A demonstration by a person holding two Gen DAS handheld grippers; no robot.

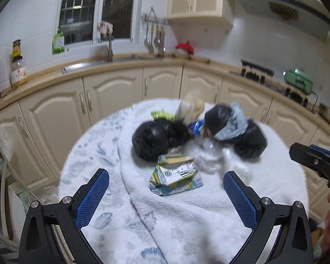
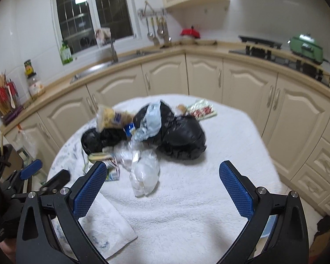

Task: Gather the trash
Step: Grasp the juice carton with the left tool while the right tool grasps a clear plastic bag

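A heap of trash lies on a round table under a white towel (image 1: 176,220). It holds two black bags (image 1: 153,139) (image 2: 182,136), a flattened drink carton (image 1: 176,176), a clear crumpled plastic bag (image 2: 145,173), a pale blue wrapper (image 2: 150,121), a yellow snack bag (image 2: 107,116) and a red-and-white wrapper (image 2: 202,110). My left gripper (image 1: 165,189) is open and empty, just short of the carton. My right gripper (image 2: 162,180) is open and empty, near the clear bag. The right gripper also shows at the left wrist view's right edge (image 1: 314,160).
Cream kitchen cabinets (image 2: 165,79) curve behind the table, with a sink and tap (image 2: 113,52), a hob (image 2: 266,50) and a green appliance (image 2: 305,46) on the counter. Jars and a utensil rack (image 2: 8,94) stand at the left.
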